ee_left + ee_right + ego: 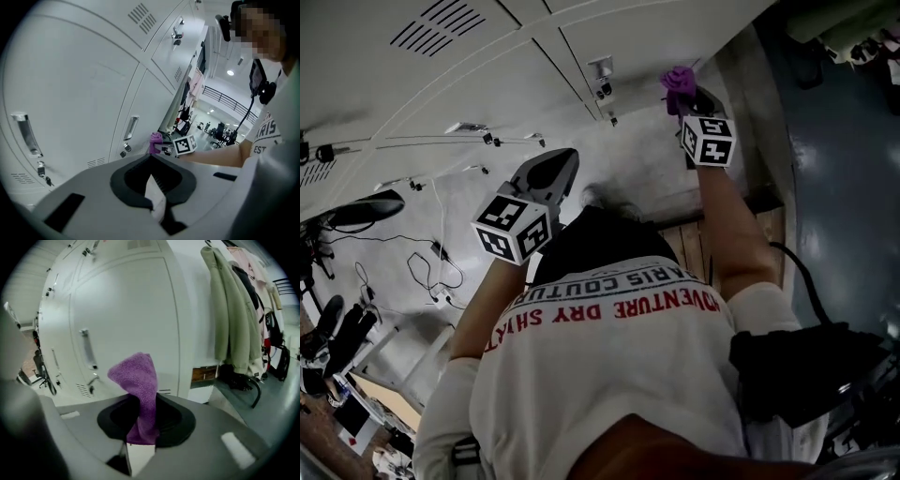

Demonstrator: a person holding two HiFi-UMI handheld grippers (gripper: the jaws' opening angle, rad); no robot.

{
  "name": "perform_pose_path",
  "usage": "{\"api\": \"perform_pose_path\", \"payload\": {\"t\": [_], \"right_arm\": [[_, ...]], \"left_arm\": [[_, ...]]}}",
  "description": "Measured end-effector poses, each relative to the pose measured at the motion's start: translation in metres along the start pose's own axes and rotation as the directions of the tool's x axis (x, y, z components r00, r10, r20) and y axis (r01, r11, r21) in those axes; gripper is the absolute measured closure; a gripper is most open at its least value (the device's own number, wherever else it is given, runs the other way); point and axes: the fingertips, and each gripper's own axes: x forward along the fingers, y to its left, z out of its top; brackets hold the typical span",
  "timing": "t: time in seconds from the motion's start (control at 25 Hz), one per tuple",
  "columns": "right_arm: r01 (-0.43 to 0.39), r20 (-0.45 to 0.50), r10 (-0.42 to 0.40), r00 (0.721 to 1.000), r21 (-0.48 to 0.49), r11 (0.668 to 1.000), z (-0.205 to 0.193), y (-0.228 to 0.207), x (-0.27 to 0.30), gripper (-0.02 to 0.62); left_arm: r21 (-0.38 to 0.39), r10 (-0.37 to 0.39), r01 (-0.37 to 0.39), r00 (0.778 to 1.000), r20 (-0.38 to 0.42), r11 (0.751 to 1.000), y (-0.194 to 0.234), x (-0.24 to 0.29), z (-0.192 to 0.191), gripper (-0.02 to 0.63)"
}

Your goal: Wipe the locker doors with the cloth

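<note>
Room: a hall with a smooth grey floor [848, 197]. A long bank of pale locker doors [487, 56] runs along one side.
Shirt: white cloth with red print [619, 347], the nearest thing under the head camera.
Left gripper [154, 199]: a grey moulded shell with a dark hollow round the jaws. My jaws are pressed together with nothing between them. I hold it raised in front of my chest, apart from the doors.
Marker cube [514, 228]: black-and-white squares on a boxy block on that gripper.
Right gripper [139, 439]: the same grey shell, at the end of my outstretched arm. Its jaws are pinching the lower end of the cloth.
Cloth [139, 390]: purple, nubbly microfibre, bunched into a twisted peak that stands up above the jaws. It is close in front of a door near the end of the bank. I cannot tell whether it touches the door.
Door surface: flat, smooth, off-white painted metal in tall panels with narrow seams between them.
Vent slots [143, 16]: short louvred cuts set in rows.
Handle [131, 127]: a slim, shiny metal pull with a small lock fitting below it.
Coats [232, 310]: soft, pale green-grey, hanging past the last panel.
Wooden strip [204, 374]: brown, low on the wall beneath the coats.
Cables [422, 272]: thin, black, looped loosely on the floor.
Far end: ceiling lights [229, 72] and a dark railing, too small to make out more.
</note>
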Motion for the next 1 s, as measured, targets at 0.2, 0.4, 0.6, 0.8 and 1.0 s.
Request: {"api": "perform_pose_path", "payload": {"t": [0.2,0.4,0.6,0.8,1.0], "right_arm": [[-0.252,0.043,0.255,0.966,-0.047,0.966,0.069,0.111,-0.12,0.511],[-0.472,0.063,0.486,0.872,-0.155,0.868,0.113,0.21,-0.246,0.511],[-0.533,0.07,0.544,0.836,-0.135,0.835,0.095,0.288,-0.346,0.511],[-0.58,0.079,0.593,0.801,-0.138,0.803,0.047,0.386,-0.456,0.511],[-0.615,0.045,0.627,0.778,-0.153,0.773,0.008,0.472,-0.555,0.511]], "left_arm": [[-0.008,-0.003,0.003,0.999,0.045,1.0,-0.046,-0.069,0.015,0.606],[0.089,-0.103,0.095,0.991,0.083,0.991,-0.105,-0.132,0.017,0.606],[0.125,-0.156,0.141,0.98,0.125,0.982,-0.156,-0.214,-0.01,0.606],[0.182,-0.169,0.144,0.977,0.133,0.973,-0.207,-0.337,-0.074,0.606],[0.186,-0.172,0.14,0.971,0.167,0.973,-0.253,-0.447,-0.118,0.606]]}}
